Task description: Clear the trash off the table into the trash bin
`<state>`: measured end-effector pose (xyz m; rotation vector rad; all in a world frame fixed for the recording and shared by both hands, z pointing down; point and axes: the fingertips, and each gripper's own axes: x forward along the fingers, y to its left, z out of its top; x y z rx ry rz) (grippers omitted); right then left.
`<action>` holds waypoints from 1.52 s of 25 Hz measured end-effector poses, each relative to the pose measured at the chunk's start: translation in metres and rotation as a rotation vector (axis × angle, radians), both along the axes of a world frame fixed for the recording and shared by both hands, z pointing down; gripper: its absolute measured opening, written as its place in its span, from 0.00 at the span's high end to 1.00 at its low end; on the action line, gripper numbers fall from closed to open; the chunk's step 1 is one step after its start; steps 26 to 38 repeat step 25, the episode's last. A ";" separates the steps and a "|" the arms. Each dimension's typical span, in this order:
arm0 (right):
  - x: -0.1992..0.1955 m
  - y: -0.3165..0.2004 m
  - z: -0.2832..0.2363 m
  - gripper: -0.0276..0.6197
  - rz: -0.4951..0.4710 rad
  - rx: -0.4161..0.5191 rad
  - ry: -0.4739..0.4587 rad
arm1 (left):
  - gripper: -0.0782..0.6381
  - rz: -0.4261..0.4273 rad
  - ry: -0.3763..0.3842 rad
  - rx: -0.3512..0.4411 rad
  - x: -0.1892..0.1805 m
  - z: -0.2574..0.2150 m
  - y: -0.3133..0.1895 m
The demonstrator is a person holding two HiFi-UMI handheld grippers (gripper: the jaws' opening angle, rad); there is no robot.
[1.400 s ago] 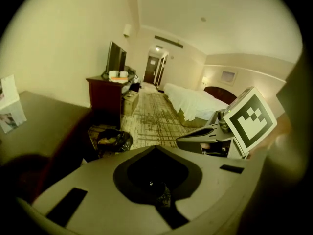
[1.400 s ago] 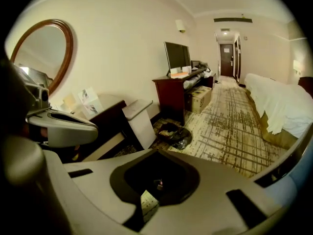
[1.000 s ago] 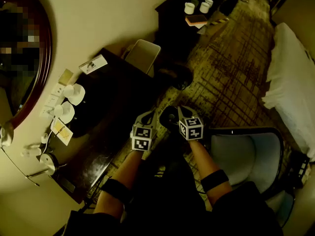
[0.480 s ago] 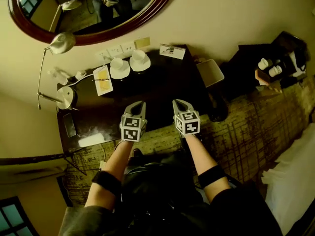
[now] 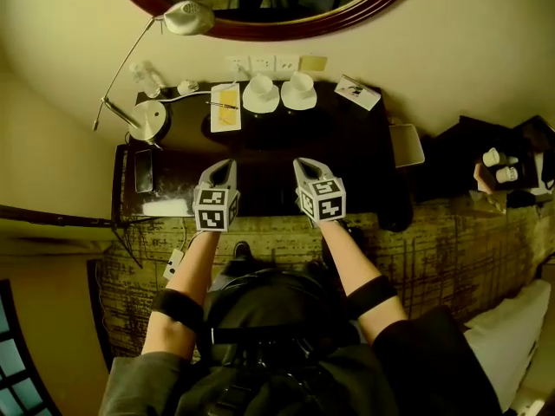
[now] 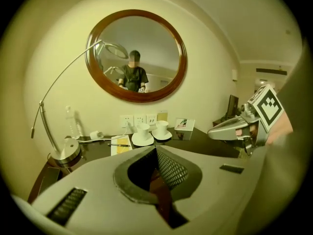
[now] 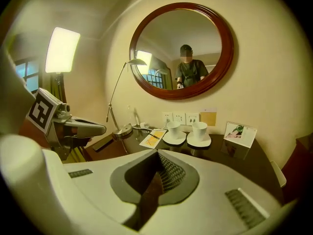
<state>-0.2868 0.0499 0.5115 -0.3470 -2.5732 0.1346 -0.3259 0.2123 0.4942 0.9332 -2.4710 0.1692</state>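
A dark short-sleeved top (image 5: 286, 380) covers the person's torso, with 1 black band (image 5: 173, 308) round each forearm. The light-grey moulded plastic left gripper (image 5: 223, 168) and the matching right gripper (image 5: 304, 166) each bear 1 cube of black-and-white square markers (image 5: 215, 209). Inside the jaws sit dark mesh-textured pads (image 6: 168, 170).

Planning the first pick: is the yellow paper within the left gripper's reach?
Probably yes: only bare desk lies between the left gripper and the yellow paper, though its shut jaws must open first.
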 end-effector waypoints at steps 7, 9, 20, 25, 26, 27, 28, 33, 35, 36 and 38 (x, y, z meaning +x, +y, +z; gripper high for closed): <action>-0.007 0.023 -0.004 0.96 -0.025 0.038 -0.010 | 0.89 0.000 0.003 0.008 -0.005 0.004 0.021; -0.005 0.023 -0.002 0.96 -0.014 0.036 -0.007 | 0.89 0.010 0.005 0.010 -0.005 0.004 0.021; 0.002 0.006 0.002 0.96 0.042 0.045 -0.004 | 0.89 0.044 0.014 0.003 -0.004 0.011 0.018; 0.000 0.005 0.004 0.96 0.042 0.044 -0.005 | 0.89 0.061 0.042 0.002 0.003 0.013 0.014; 0.000 0.005 0.004 0.96 0.042 0.044 -0.005 | 0.89 0.061 0.042 0.002 0.003 0.013 0.014; 0.000 0.005 0.004 0.96 0.042 0.044 -0.005 | 0.89 0.061 0.042 0.002 0.003 0.013 0.014; 0.000 0.005 0.004 0.96 0.042 0.044 -0.005 | 0.89 0.061 0.042 0.002 0.003 0.013 0.014; 0.000 0.005 0.004 0.96 0.042 0.044 -0.005 | 0.89 0.061 0.042 0.002 0.003 0.013 0.014; 0.000 0.005 0.004 0.96 0.042 0.044 -0.005 | 0.89 0.061 0.042 0.002 0.003 0.013 0.014; 0.000 0.005 0.004 0.96 0.042 0.044 -0.005 | 0.89 0.061 0.042 0.002 0.003 0.013 0.014; 0.000 0.005 0.004 0.96 0.042 0.044 -0.005 | 0.89 0.061 0.042 0.002 0.003 0.013 0.014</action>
